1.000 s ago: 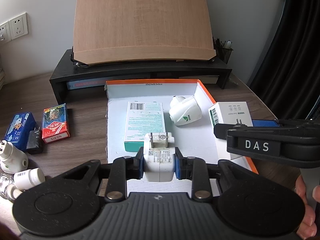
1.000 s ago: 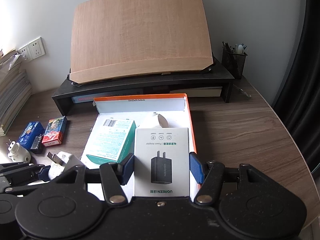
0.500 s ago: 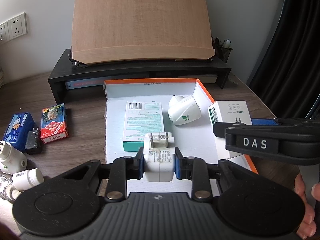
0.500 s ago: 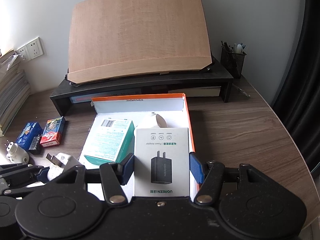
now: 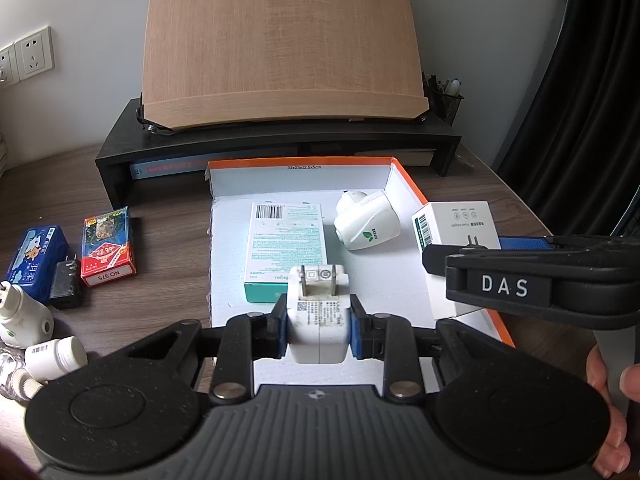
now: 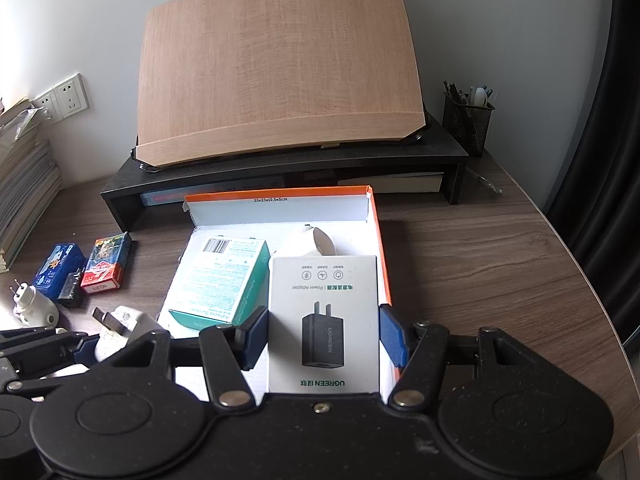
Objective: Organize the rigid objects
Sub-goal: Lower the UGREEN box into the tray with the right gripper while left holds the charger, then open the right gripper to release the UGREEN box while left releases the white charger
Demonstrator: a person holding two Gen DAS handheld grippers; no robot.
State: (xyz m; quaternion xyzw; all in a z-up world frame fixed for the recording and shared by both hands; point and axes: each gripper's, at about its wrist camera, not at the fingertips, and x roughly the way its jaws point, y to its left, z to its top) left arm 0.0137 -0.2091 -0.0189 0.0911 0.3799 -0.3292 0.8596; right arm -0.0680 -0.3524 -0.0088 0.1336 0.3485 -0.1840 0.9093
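My left gripper is shut on a white plug charger, held over the near end of the orange-edged white box. My right gripper is shut on a white UGREEN adapter box, held over the box's right side; it also shows in the left wrist view. Inside the box lie a teal-and-white carton and a white rounded plug-in device. The left gripper and the charger show at the lower left of the right wrist view.
On the desk to the left lie a red card pack, a blue pack, a black adapter, a white plug device and a small white bottle. A black monitor stand with a wooden board stands behind. A pen holder stands at the right.
Both grippers have drawn slightly back and up with their loads; the scene looks a little farther away. Nothing was let go.
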